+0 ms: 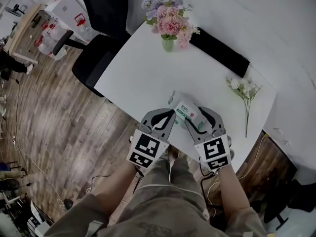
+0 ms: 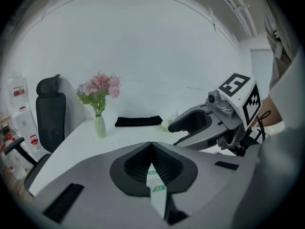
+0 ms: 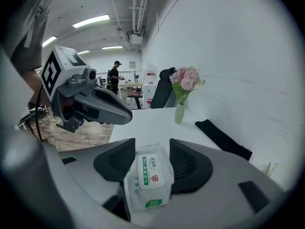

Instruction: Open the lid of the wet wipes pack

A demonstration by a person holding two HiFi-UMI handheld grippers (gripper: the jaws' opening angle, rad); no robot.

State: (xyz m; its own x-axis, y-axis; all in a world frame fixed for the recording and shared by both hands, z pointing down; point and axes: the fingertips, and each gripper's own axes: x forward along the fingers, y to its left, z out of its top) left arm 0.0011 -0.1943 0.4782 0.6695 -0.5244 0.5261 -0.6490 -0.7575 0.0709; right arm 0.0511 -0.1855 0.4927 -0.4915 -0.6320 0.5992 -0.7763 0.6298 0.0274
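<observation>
The wet wipes pack (image 1: 183, 110) is white with green print and lies near the front edge of the white table (image 1: 143, 68). My right gripper (image 1: 195, 115) is shut on the pack (image 3: 151, 175), one jaw on each long side. The white lid (image 3: 153, 171) faces up and lies flat. My left gripper (image 1: 172, 114) has its tips together just left of the pack. Seen from the right gripper view, the left gripper (image 3: 127, 118) hangs a little apart from the pack. A thin strip of the pack (image 2: 155, 180) shows through the slit behind the left gripper's (image 2: 151, 144) tips.
A vase of pink flowers (image 1: 169, 21) stands at the table's far edge, with a long black pad (image 1: 219, 51) to its right. A white flower sprig (image 1: 245, 90) lies at the right. A black office chair (image 1: 101, 33) stands off the table's left side. My legs are below the front edge.
</observation>
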